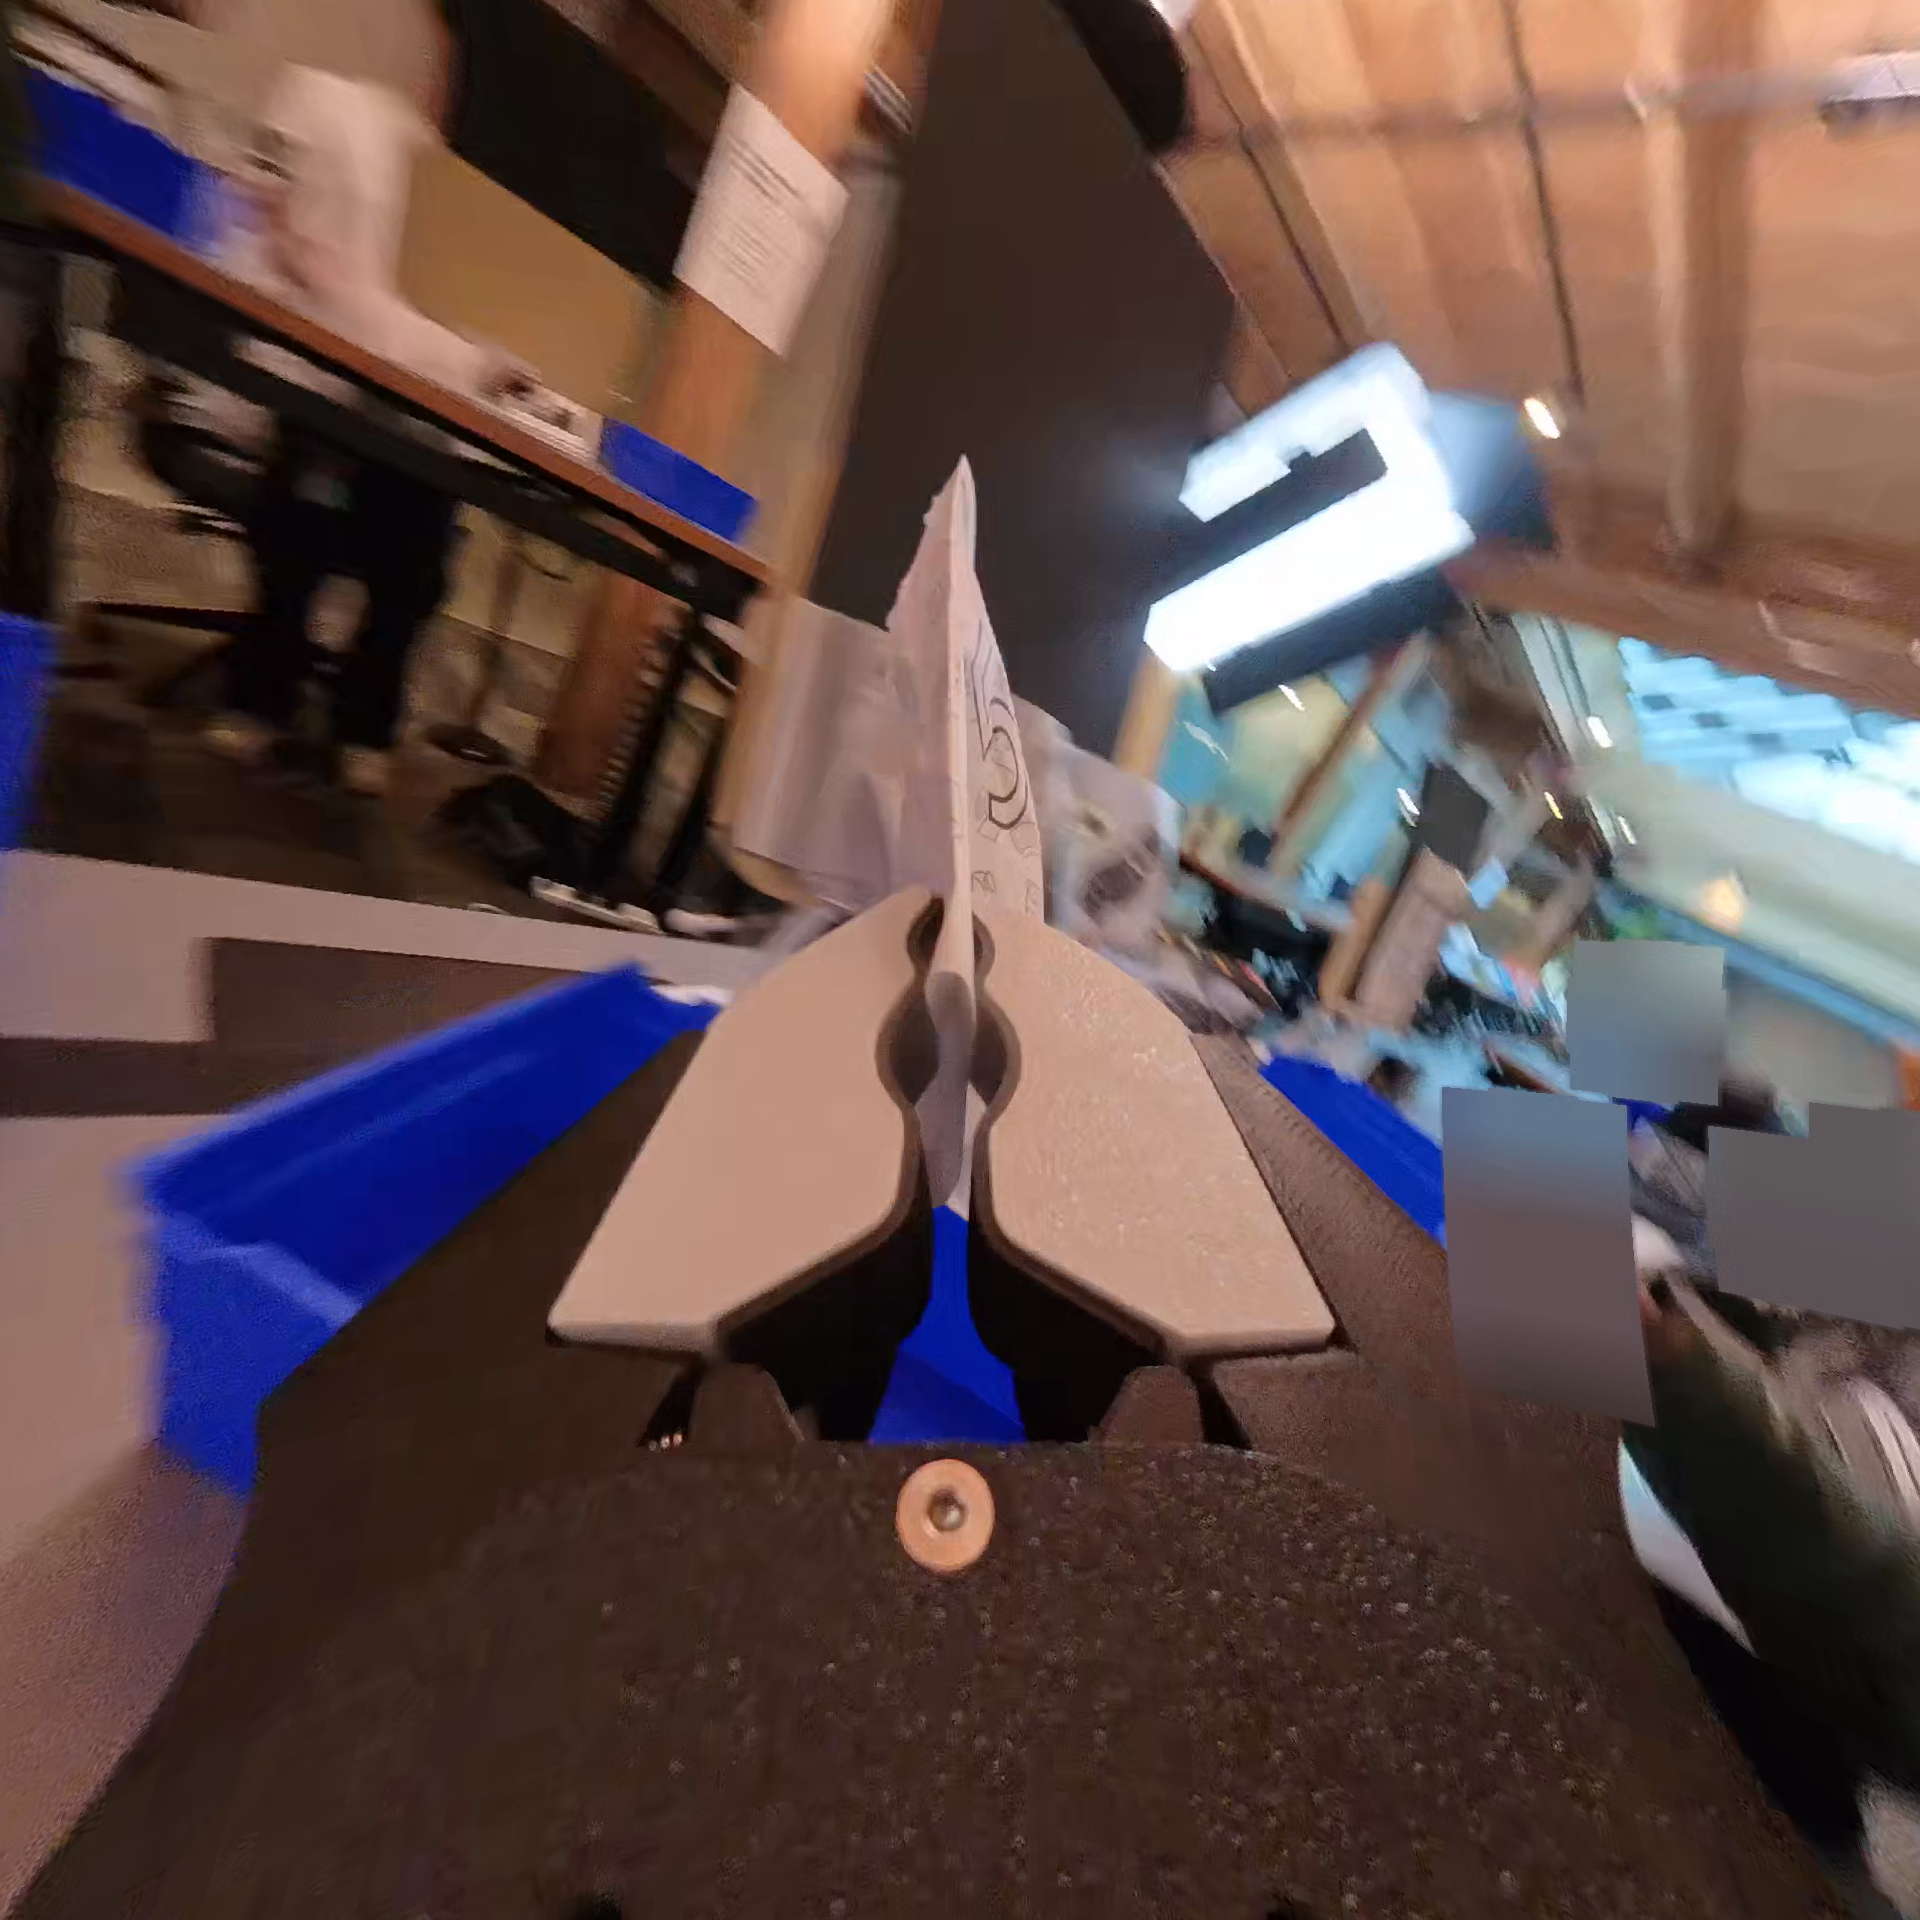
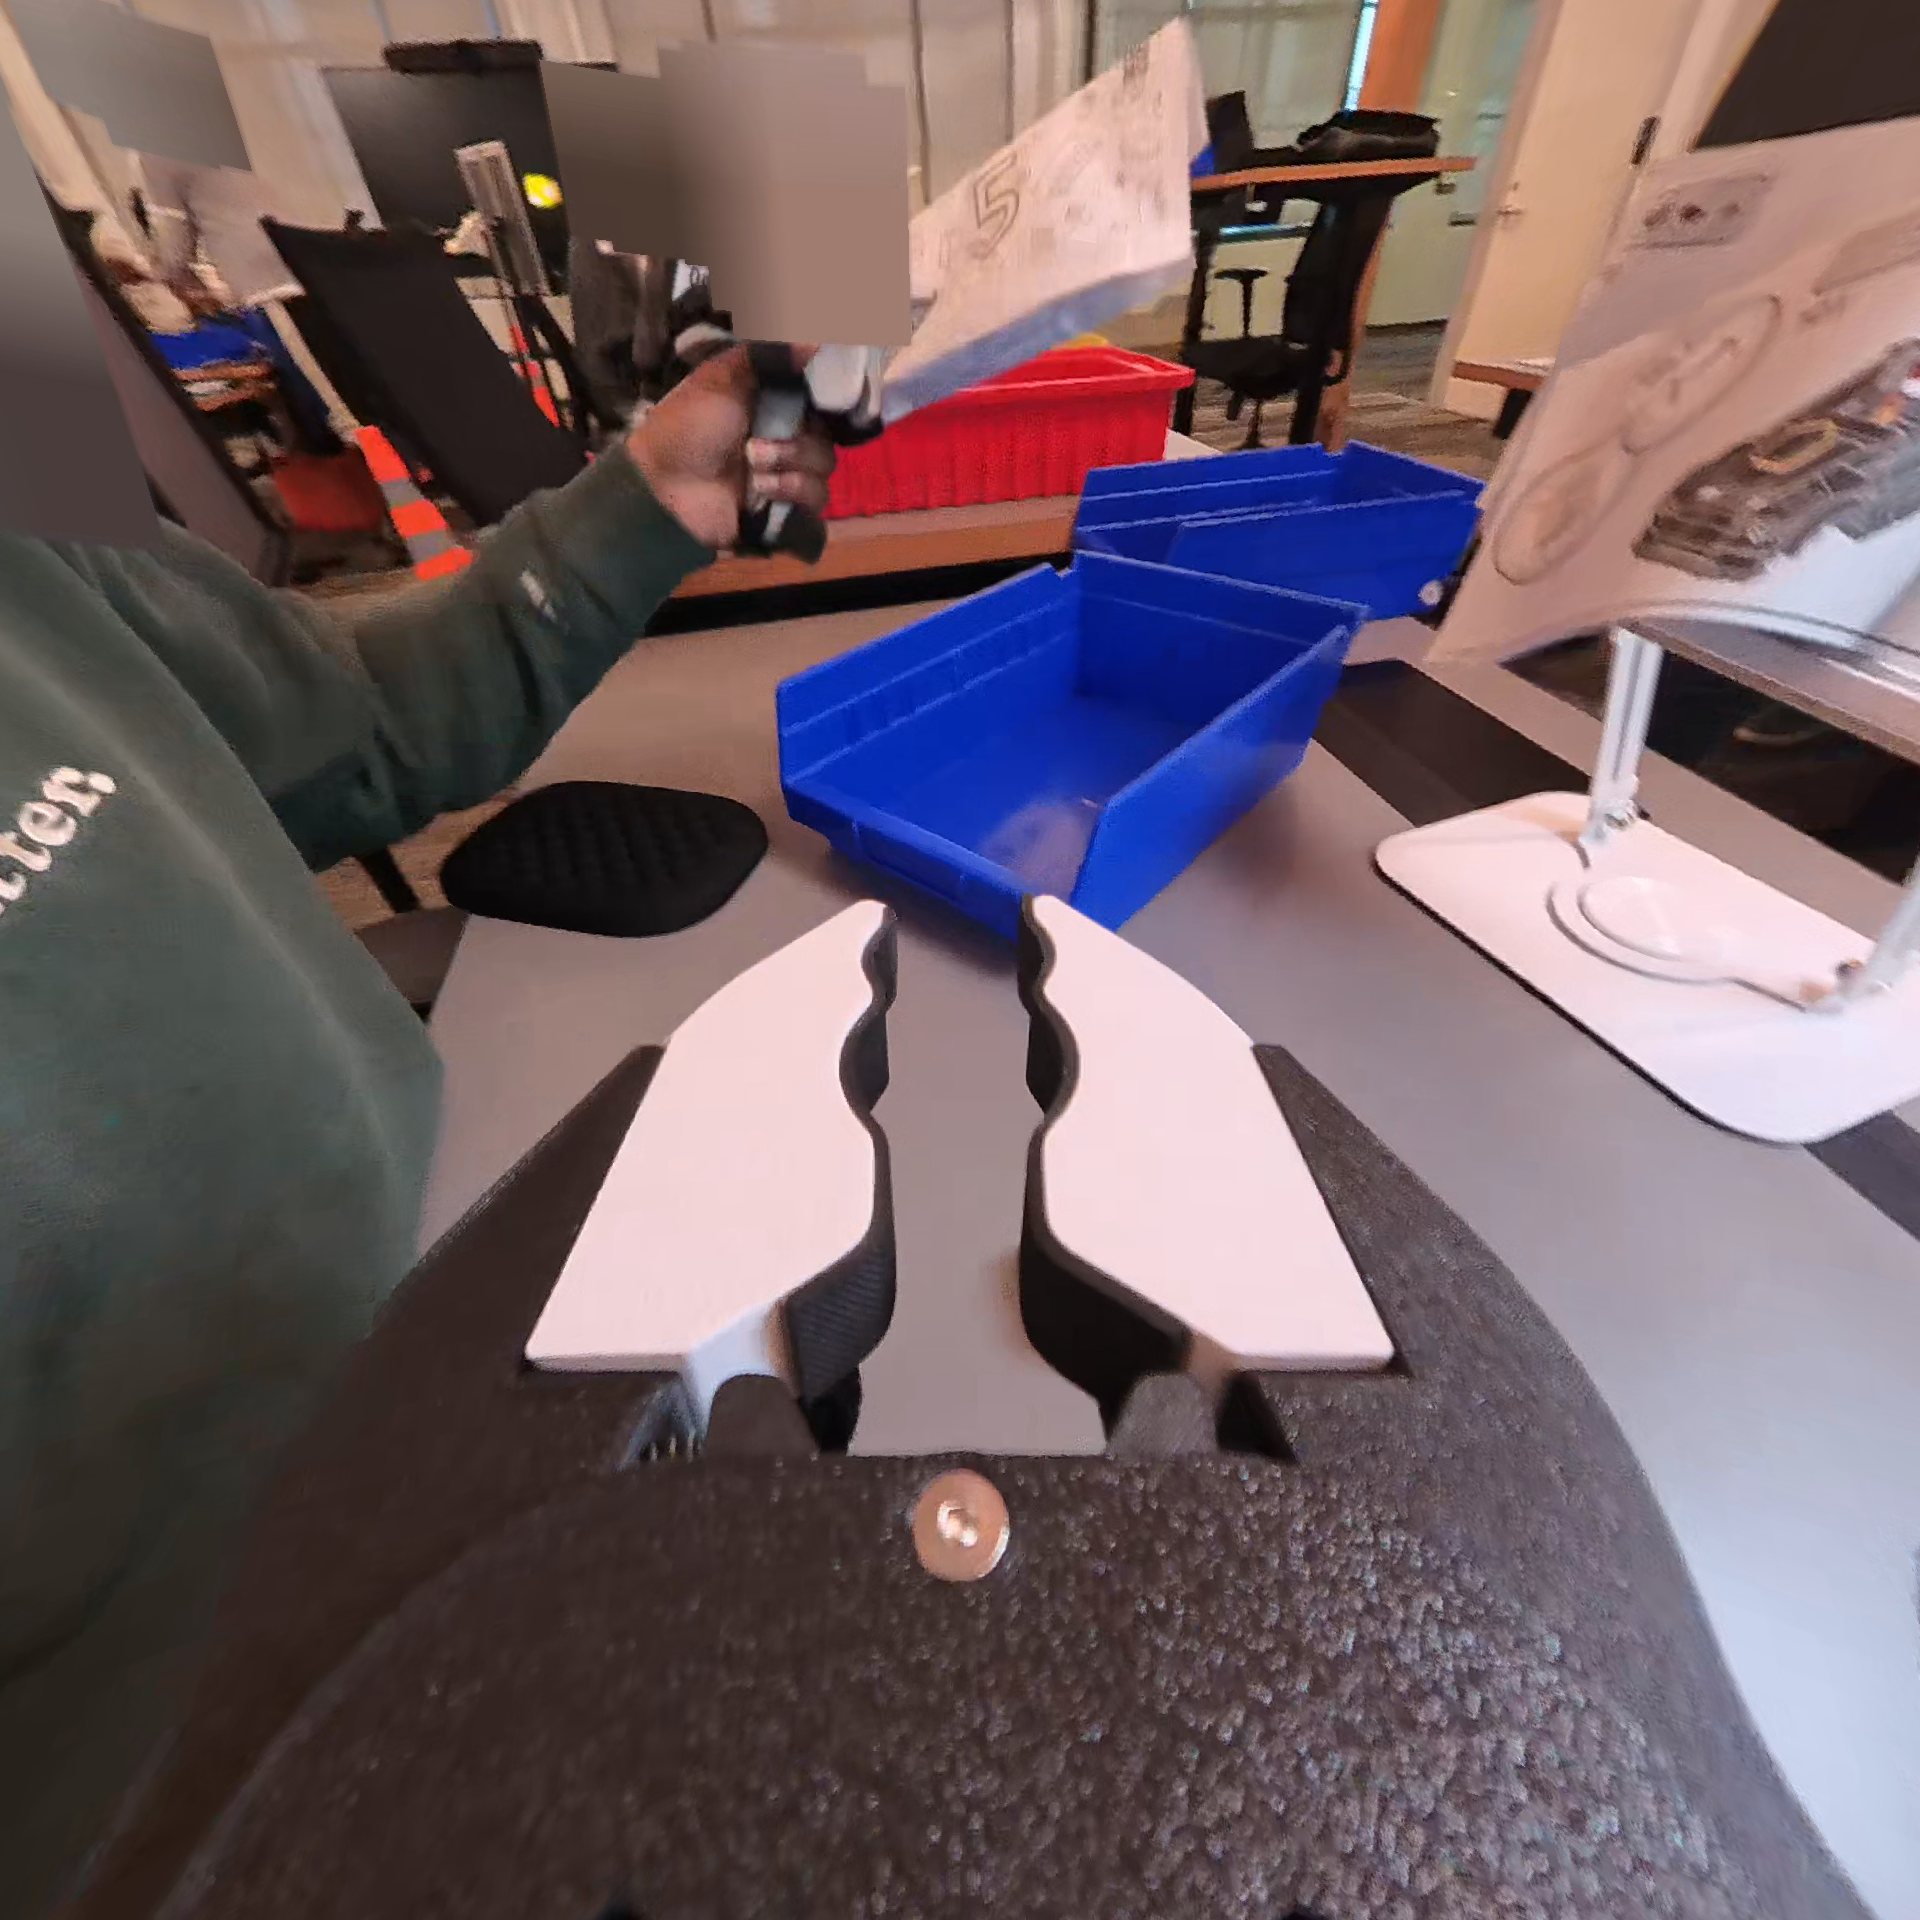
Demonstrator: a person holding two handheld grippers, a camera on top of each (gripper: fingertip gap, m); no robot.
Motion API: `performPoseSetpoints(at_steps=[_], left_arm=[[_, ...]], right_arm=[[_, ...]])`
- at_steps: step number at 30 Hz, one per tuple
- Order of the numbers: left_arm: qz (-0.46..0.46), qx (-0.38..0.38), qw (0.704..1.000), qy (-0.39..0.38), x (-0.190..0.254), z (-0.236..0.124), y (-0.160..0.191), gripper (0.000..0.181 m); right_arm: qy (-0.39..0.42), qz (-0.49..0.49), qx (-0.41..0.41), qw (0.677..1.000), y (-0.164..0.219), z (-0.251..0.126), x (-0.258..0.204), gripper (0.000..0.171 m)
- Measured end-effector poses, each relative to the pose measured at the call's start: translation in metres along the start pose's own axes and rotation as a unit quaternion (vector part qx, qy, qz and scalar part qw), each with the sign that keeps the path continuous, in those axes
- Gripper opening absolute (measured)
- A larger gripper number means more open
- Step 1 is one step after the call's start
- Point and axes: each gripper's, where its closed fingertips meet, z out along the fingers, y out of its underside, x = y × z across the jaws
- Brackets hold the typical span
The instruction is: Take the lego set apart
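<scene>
My left gripper (image 1: 954,914) is shut on the edge of a white printed paper bag (image 1: 961,707) that stands up edge-on between the pads. In the right wrist view a hand holds the left gripper (image 2: 873,384) raised at the back, and the bag (image 2: 1060,229) hangs flat from it above the bins. My right gripper (image 2: 956,925) is open and empty, low over the grey table (image 2: 1455,1195), just in front of an empty blue bin (image 2: 1195,810). The left wrist view is blurred. No lego pieces show.
A second blue bin (image 2: 1278,520) and a red bin (image 2: 997,436) stand behind the first. A black textured pad (image 2: 603,857) lies at the left. A white stand (image 2: 1621,956) with an instruction sheet (image 2: 1704,395) is at the right. A green sleeve (image 2: 208,935) fills the left. About 40 centimetres separates my left fingertips from my right.
</scene>
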Motion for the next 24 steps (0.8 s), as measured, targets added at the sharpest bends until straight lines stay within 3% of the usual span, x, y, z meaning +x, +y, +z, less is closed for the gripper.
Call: performPoseSetpoints(at_steps=[5,10,19,24], left_arm=[[-0.096,0.043,0.986,-0.126,-0.158,-0.006,-0.028,0.001],[-0.198,0.064,0.962,-0.175,-0.263,0.003,-0.022,0.001],[-0.256,0.044,0.935,-0.241,-0.349,0.058,-0.014,0.001],[-0.285,-0.057,0.913,-0.288,-0.373,0.081,0.014,0.001]], right_arm=[[0.111,-0.045,-0.031,0.992,0.028,-0.023,0.014,0.02],[0.173,-0.033,-0.064,0.982,0.055,-0.044,0.013,0.02],[0.231,0.012,-0.06,0.971,0.066,-0.065,0.017,0.018],[0.239,0.019,-0.071,0.968,0.073,-0.061,0.02,0.017]])
